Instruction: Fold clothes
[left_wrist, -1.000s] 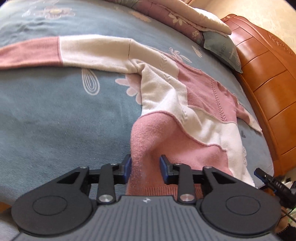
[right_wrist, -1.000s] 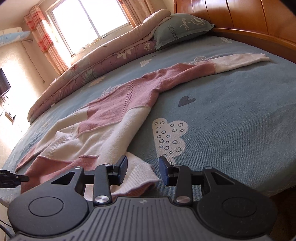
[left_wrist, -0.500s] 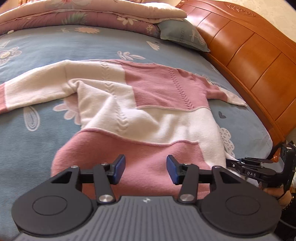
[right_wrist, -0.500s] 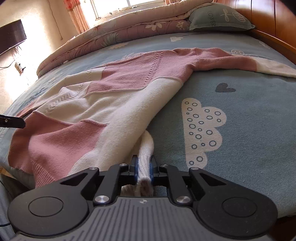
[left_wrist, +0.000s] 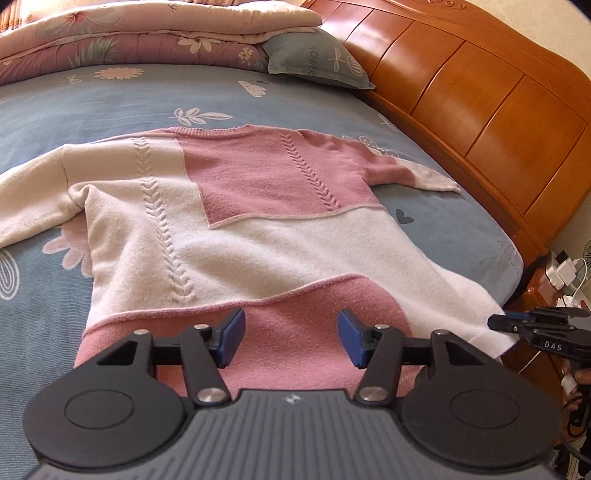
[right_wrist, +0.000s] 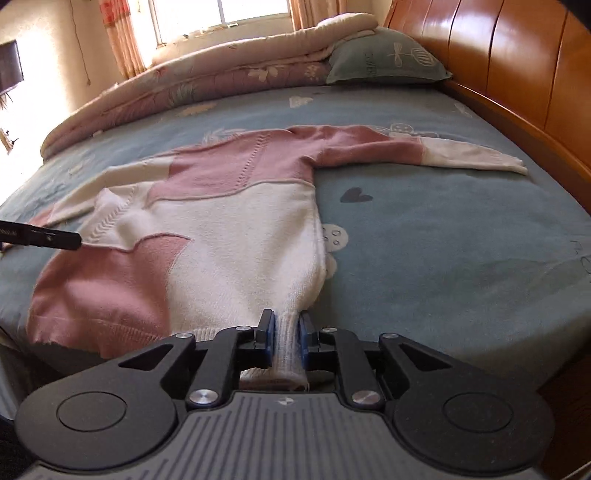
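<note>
Lying spread flat on the blue printed bedsheet (left_wrist: 332, 107), front side up: pink-and-cream sweater (left_wrist: 280, 236), neckline pointing away from both tools, hem hanging just over the near edge of the mattress.

Left gripper (left_wrist: 291, 336): hovering over the pink hem panel, jaws opening, blue pads (left_wrist: 232, 334) standing well apart with only flat knit showing beneath the gap, nothing pinched. Cable-knit ridge running away ahead and to the left of it; cream sleeve stretching off to the far left.

Right gripper (right_wrist: 284, 343): pinching the cream ribbed hem corner between its blue pads, cloth bunching into a narrow fold through the gap, jaws easing open very slightly yet pads pressing on the knit. Ahead and to the right, pink-and-cream sleeve (right_wrist: 443, 153) reaching toward the wooden headboard (right_wrist: 517, 66). Far ahead, folded quilt (right_wrist: 221, 74) and green-grey pillow (right_wrist: 384, 59). To the left, tip of the other tool showing above the pink panel.
</note>
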